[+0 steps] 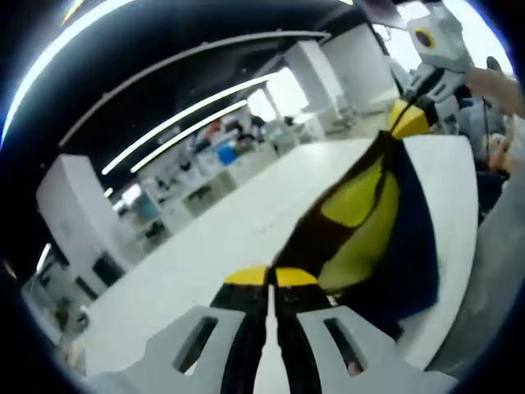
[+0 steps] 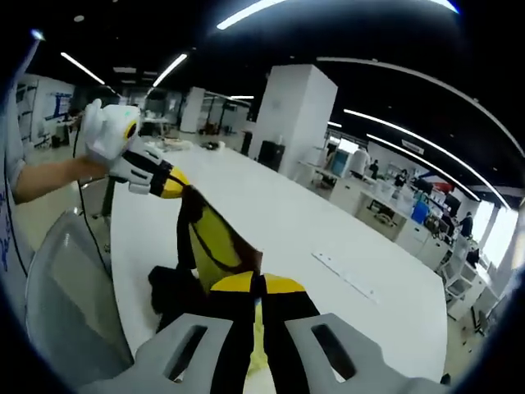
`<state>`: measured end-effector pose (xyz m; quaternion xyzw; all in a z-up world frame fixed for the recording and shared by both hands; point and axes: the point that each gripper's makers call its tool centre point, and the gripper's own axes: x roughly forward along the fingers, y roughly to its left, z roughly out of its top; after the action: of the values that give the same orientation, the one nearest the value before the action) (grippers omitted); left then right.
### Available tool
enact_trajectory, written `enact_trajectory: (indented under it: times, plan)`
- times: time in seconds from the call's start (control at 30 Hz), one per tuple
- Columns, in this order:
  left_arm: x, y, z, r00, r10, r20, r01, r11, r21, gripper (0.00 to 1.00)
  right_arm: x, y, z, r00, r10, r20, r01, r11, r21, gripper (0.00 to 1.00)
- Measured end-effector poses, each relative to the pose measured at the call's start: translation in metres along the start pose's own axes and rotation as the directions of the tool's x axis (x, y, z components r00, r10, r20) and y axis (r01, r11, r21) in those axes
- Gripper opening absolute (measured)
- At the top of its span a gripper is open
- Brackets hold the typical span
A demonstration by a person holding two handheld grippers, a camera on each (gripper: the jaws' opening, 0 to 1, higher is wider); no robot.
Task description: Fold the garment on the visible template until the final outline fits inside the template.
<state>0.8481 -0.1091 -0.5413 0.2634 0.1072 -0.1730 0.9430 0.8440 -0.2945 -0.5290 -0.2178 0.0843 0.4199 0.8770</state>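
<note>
Stretching one garment, two clamped grippers

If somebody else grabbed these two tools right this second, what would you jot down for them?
Left gripper: jaws shut on the garment, a black and yellow piece, pinched at one edge.
Right gripper: jaws shut on the same garment at another edge.
Garment: lifted and stretched between the two grippers above the white table, its lower part sagging to the table edge in the right gripper view.
Done: garment picked up at both ends.
Left: no fold yet. I cannot make out the template, so find it first, then lay the garment down and fold.
</note>
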Motion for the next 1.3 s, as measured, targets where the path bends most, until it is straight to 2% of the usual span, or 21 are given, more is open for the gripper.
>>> enact_trajectory:
  times: [0.27,0.3,0.37,0.47,0.63,0.73,0.83,0.87,1.0,1.23,1.3]
  plan:
    - [-0.028,0.018,0.042,0.996,0.042,0.083,-0.044,0.999,0.014,0.00,-0.018,-0.008,0.034,0.995,-0.045,0.085,0.045,0.999,0.001,0.02]
    - [-0.033,0.021,0.050,0.994,0.047,0.100,-0.048,0.999,0.007,0.00,-0.023,-0.009,0.043,0.992,-0.054,0.113,0.052,0.998,0.021,0.02]
    - [-0.045,0.027,0.061,0.991,0.063,0.120,-0.064,0.998,0.009,0.00,-0.029,-0.011,0.051,0.989,-0.073,0.127,0.073,0.997,0.008,0.02]
    - [-0.061,0.035,0.080,0.983,0.081,0.164,-0.083,0.997,0.006,0.00,-0.042,-0.013,0.074,0.978,-0.100,0.184,0.104,0.995,-0.011,0.02]
    - [-0.087,0.047,0.112,0.965,0.119,0.235,-0.130,0.991,0.035,0.00,-0.060,-0.017,0.109,0.954,-0.128,0.271,0.142,0.989,-0.031,0.02]
    - [-0.097,0.051,0.122,0.958,0.127,0.259,-0.143,0.989,0.043,0.00,-0.068,-0.020,0.122,0.944,-0.143,0.299,0.164,0.985,-0.047,0.02]
    - [-0.112,0.058,0.138,0.943,0.143,0.302,-0.165,0.985,0.048,0.00,-0.080,-0.022,0.138,0.928,-0.152,0.339,0.181,0.982,-0.053,0.01]
    - [-0.118,0.061,0.145,0.934,0.156,0.321,-0.187,0.980,0.070,0.00,-0.083,-0.022,0.142,0.924,-0.156,0.349,0.188,0.980,-0.059,0.02]
    - [-0.133,0.062,0.161,0.920,0.162,0.356,-0.209,0.973,0.097,0.00,-0.096,-0.021,0.156,0.907,-0.172,0.385,0.217,0.973,-0.077,0.02]
    - [-0.157,0.065,0.181,0.896,0.174,0.409,-0.241,0.963,0.117,0.00,-0.118,-0.017,0.177,0.875,-0.195,0.443,0.266,0.958,-0.104,0.02]
    - [-0.164,0.065,0.186,0.886,0.189,0.423,-0.270,0.953,0.140,0.00,-0.125,-0.014,0.184,0.867,-0.194,0.459,0.270,0.957,-0.105,0.02]
